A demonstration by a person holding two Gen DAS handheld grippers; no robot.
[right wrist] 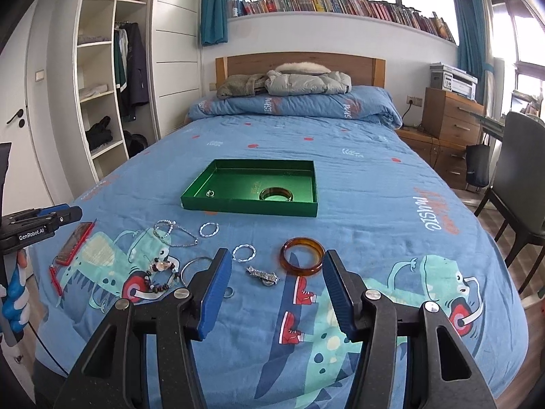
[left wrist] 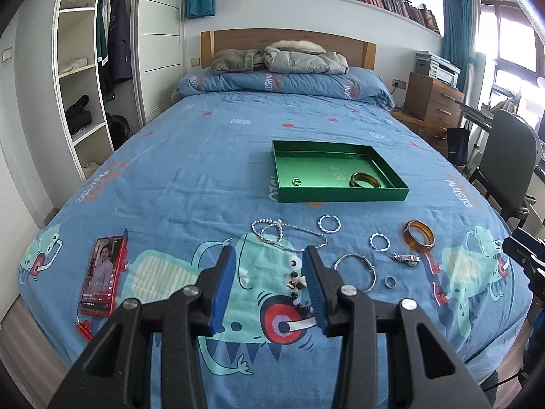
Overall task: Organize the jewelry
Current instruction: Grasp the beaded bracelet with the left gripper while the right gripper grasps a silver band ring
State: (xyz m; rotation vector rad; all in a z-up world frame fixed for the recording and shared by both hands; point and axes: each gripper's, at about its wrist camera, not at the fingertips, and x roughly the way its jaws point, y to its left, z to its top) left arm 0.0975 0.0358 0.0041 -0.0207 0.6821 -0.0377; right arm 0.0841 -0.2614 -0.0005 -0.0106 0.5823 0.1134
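Note:
A green tray lies on the blue bedspread and holds a green bangle and a small ring. In front of it lie an amber bangle, two twisted silver rings, a silver chain necklace, a thin silver bangle, a silver brooch, a small band ring and a dark bead bracelet. My left gripper is open above the bead bracelet. My right gripper is open, empty, near the amber bangle.
A red phone with a red charm lies at the bed's left front. Folded quilt and jackets sit at the headboard. A wardrobe stands left; a drawer unit and chair stand right.

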